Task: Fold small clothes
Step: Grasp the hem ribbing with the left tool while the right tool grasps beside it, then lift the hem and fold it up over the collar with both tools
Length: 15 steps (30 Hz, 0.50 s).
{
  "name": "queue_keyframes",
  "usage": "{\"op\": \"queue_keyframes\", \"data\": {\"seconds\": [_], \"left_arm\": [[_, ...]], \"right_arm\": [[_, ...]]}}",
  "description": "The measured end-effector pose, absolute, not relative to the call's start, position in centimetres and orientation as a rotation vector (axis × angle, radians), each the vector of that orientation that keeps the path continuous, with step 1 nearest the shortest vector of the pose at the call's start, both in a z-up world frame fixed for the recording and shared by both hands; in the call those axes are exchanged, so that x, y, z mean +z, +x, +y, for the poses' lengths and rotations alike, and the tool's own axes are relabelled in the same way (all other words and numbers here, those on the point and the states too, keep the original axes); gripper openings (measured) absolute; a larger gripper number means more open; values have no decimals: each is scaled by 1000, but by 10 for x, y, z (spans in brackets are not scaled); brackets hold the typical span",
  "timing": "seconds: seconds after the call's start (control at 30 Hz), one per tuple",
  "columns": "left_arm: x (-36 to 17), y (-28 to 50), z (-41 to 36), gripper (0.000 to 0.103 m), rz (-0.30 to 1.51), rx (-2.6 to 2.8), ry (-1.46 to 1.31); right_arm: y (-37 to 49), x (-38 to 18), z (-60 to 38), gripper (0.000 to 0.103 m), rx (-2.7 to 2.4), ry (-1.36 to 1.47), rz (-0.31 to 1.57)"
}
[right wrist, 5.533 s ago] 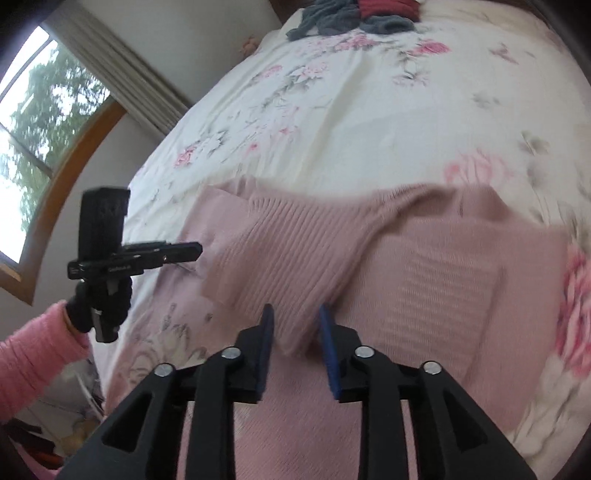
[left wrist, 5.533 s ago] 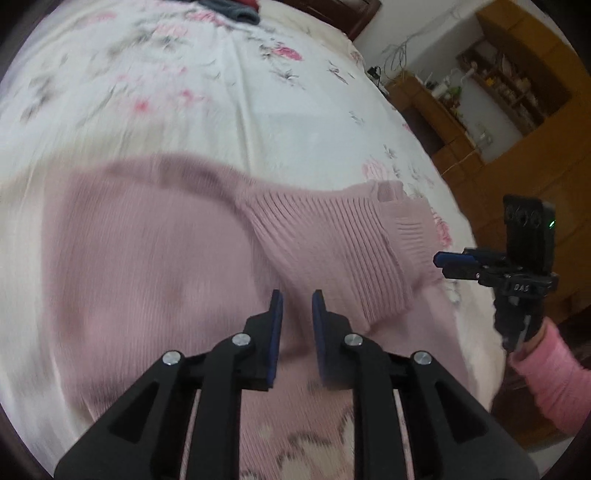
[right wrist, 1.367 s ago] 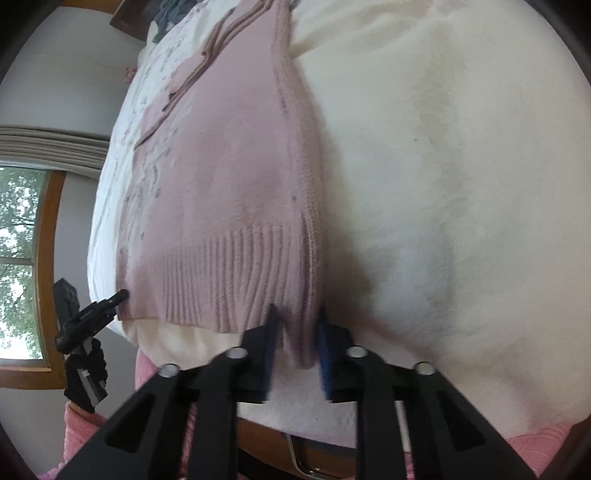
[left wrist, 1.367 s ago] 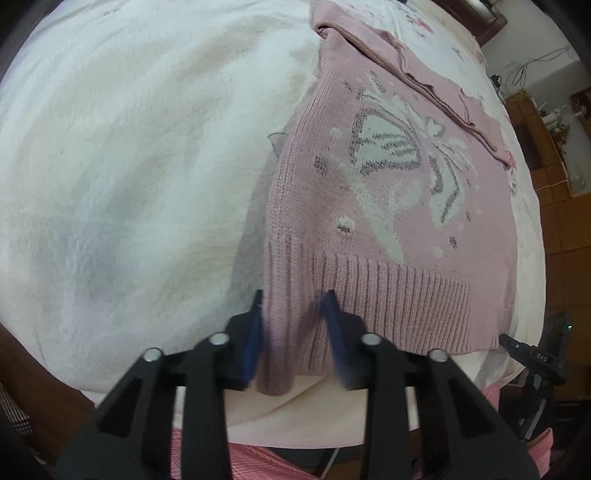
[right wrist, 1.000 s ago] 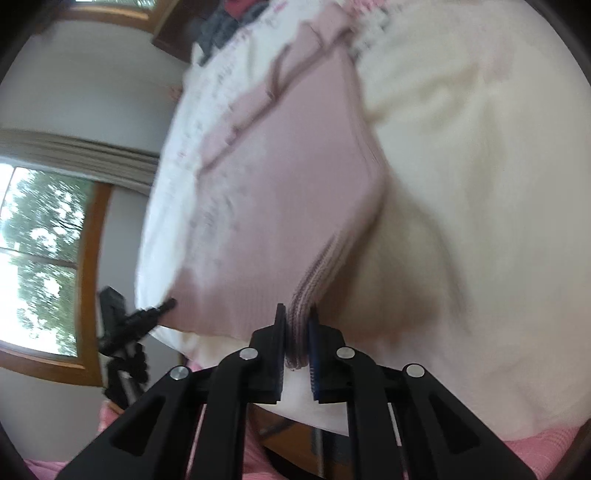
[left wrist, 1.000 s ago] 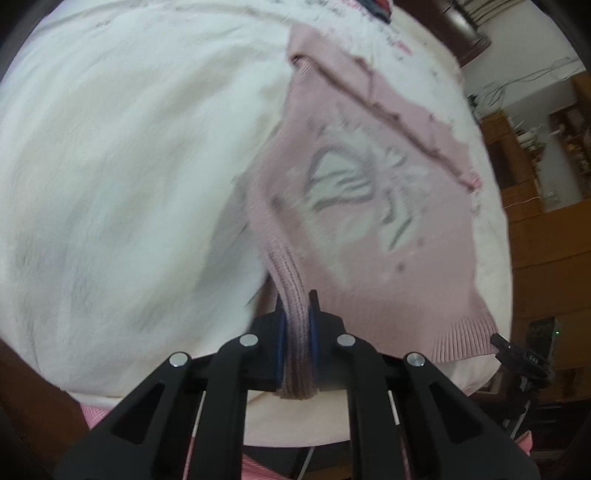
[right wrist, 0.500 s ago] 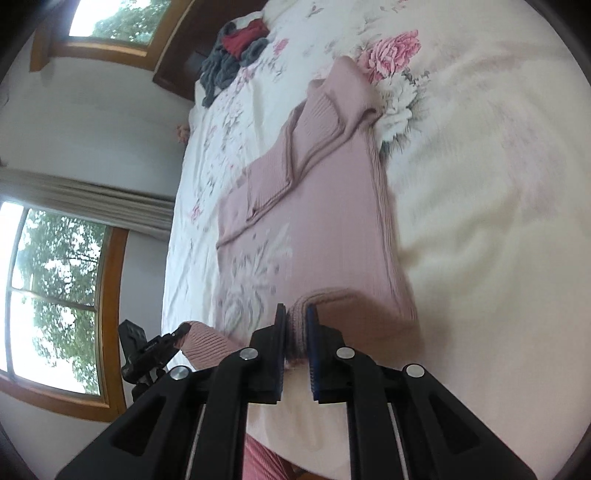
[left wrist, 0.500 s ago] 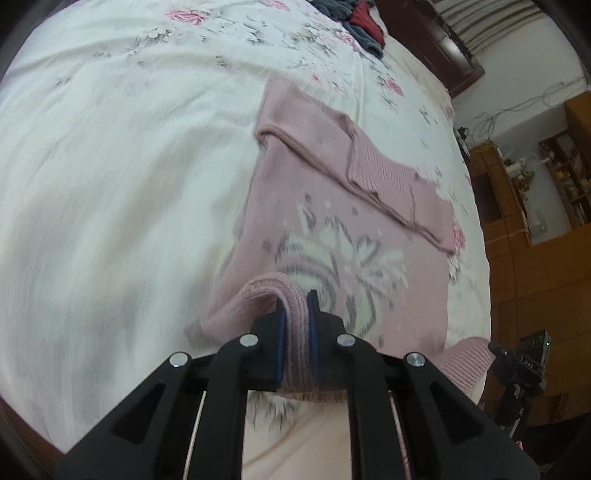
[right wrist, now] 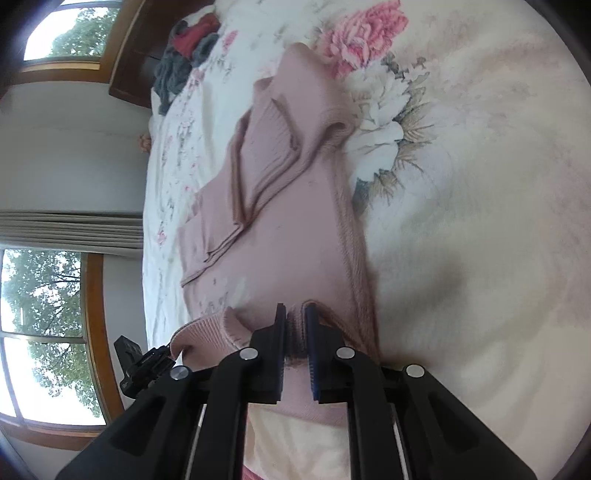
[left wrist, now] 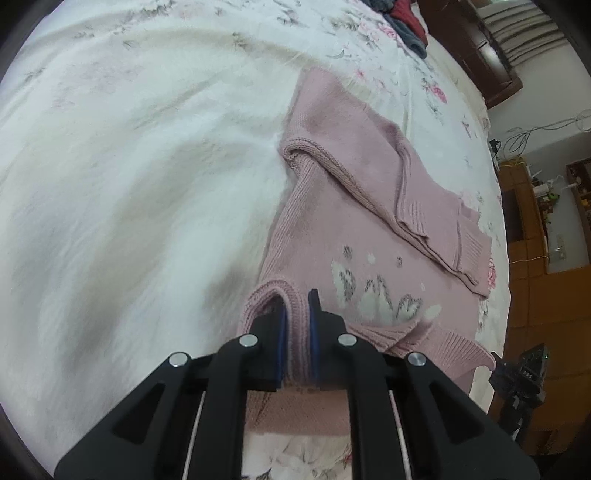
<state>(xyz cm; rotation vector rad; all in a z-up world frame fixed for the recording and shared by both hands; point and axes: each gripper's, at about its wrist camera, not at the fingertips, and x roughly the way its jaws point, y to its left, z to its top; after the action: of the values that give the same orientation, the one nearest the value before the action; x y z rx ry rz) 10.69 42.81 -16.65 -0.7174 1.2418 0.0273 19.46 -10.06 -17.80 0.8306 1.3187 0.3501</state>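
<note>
A small pink knit sweater [left wrist: 369, 236] with a white and grey flower pattern lies on a floral bedspread [left wrist: 129, 166], its sleeves folded across the chest. My left gripper [left wrist: 297, 308] is shut on the ribbed hem at one bottom corner, lifted and curled over the body. In the right wrist view the sweater [right wrist: 288, 229] stretches away from me, and my right gripper [right wrist: 294, 319] is shut on the other hem corner. The left gripper [right wrist: 147, 363] shows at the lower left there, holding its end of the hem. The right gripper [left wrist: 521, 376] sits at the far right of the left view.
A pile of grey and red clothes [left wrist: 402, 14] lies at the far end of the bed, seen too as clothes [right wrist: 184, 48] by the dark headboard. Windows [right wrist: 40, 332] line one side; wooden furniture [left wrist: 546, 206] stands on the other. Open bedspread lies beside the sweater.
Both grippers closed on the hem corners at the bed's edge, lifted them and carried them forward over the sweater's body, so the lower part now curls toward the sleeves.
</note>
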Motion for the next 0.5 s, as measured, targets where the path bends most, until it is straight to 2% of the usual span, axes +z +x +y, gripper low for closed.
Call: {"op": "queue_keyframes", "data": {"seconds": [0.1,0.17,0.2,0.33,0.37,0.4,0.43,0.5], "left_arm": [[-172,114,432,14,1264,13,-743],[-173,114,437,15,1269,-12,-779],[-172,113,441,17,1268,-27,-803],[-166,102,455,23,1243,-79,-873],[-162,98,459,27,1230,-75,-872],[-157,96,460,36,1215,-59,-862],[-152,93,465,39,1192,-45,-855],[-142,90,472,39,1152,-29,-856]], "right_arm": [[200,-187,-103,13,339,830,1335],[199,-187,-109,28,319,822,1331],[199,-186,-113,31,314,822,1323],[195,-178,-127,32,310,823,1299],[194,-175,-129,32,313,808,1294],[193,-171,-130,32,318,786,1290],[191,-166,-129,32,324,753,1286],[190,-158,-124,32,338,702,1280]]}}
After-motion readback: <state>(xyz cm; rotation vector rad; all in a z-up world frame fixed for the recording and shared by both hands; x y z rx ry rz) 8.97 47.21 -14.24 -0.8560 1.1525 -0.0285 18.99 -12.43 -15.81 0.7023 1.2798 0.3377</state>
